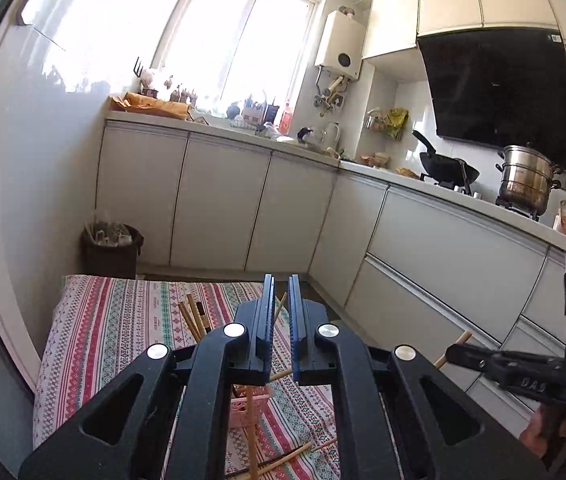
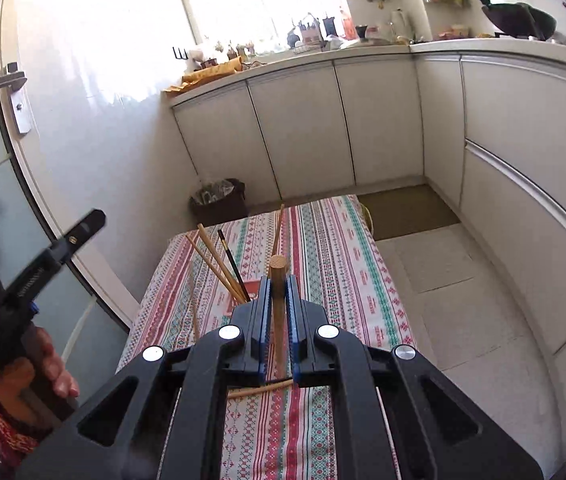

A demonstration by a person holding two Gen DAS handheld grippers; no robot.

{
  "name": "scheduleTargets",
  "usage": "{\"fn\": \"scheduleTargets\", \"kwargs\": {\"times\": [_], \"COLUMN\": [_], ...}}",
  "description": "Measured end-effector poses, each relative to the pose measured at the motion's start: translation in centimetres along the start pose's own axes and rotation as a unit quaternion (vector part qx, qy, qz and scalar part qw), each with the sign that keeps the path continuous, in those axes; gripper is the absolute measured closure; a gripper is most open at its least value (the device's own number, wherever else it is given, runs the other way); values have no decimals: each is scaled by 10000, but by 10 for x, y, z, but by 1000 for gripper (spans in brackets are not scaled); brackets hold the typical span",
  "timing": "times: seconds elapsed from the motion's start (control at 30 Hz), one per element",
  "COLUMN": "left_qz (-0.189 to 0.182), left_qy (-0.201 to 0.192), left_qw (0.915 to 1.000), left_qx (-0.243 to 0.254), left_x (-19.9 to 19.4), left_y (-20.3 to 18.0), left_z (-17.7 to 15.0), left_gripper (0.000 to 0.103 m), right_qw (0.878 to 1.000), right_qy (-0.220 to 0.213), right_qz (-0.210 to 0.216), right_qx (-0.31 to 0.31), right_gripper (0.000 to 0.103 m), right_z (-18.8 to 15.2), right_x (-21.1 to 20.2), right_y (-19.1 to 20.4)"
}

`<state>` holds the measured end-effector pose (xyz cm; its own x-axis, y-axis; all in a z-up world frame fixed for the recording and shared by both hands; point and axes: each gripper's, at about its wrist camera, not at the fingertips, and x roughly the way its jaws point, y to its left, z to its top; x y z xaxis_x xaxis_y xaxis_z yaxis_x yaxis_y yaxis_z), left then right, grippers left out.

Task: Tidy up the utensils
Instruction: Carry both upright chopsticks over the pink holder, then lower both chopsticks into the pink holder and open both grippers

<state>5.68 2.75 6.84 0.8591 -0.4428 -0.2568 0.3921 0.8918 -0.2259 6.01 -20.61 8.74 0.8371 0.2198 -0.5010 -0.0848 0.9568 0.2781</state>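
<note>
One wooden stick (image 2: pixel 277 292) in right tongs (image 2: pixel 279 280)

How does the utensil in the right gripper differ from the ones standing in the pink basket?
The wooden stick is clamped upright between the right gripper pads; the chopsticks lean loose in the pink basket. The stick is thick with a flat round end; the chopsticks are thin. It is plain wood; one chopstick is dark. Most share a light wood colour.
</note>
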Motion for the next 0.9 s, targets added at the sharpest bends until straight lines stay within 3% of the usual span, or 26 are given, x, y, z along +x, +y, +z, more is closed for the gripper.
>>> {"fn": "scheduleTargets", "kwargs": {"times": [0.13, 0.3, 0.37, 0.4, 0.43, 0.53, 0.7, 0.77, 0.8, 0.83, 0.9], "left_qz": [-83, -132, -109, -38, 141, 454, 440, 508, 578, 602, 697], "left_qy": [292, 1177, 2115, 2705, 3069, 3618, 3654, 3622, 3686, 3716, 3488], "left_qw": [9995, 9929, 9773, 9627, 9515, 9303, 9288, 9286, 9253, 9240, 9323], "left_qx": [-48, -105, 18, 82, 173, 399, 428, 627, 682, 670, 659], "left_x": [17, 33, 57, 74, 87, 119, 138, 147, 155, 162, 161], "left_y": [6, 22, 28, 32, 37, 46, 49, 42, 40, 39, 36], "left_z": [-8, -43, -69, -87, -101, -138, -149, -147, -149, -150, -146], "left_gripper": [97, 97, 79, 52, 47, 48, 48, 52, 71, 97, 98], "right_qw": [9999, 9995, 9989, 9984, 9979, 9969, 9968, 9964, 9961, 9958, 9953], "right_qy": [-55, 45, 177, 254, 332, 438, 447, 482, 503, 526, 549], "right_qz": [149, 263, 319, 343, 362, 379, 342, 345, 340, 333, 329], "right_qx": [38, 186, 309, 360, 416, 528, 560, 609, 634, 664, 720], "right_gripper": [95, 95, 95, 95, 95, 95, 95, 95, 95, 95, 95], "right_z": [16, 15, 12, 10, 9, 3, -2, -5, -5, -6, -6], "right_x": [-8, -4, 2, 6, 10, 17, 20, 22, 23, 23, 24], "right_y": [-7, -21, -29, -32, -35, -40, -46, -48, -49, -51, -54]}}
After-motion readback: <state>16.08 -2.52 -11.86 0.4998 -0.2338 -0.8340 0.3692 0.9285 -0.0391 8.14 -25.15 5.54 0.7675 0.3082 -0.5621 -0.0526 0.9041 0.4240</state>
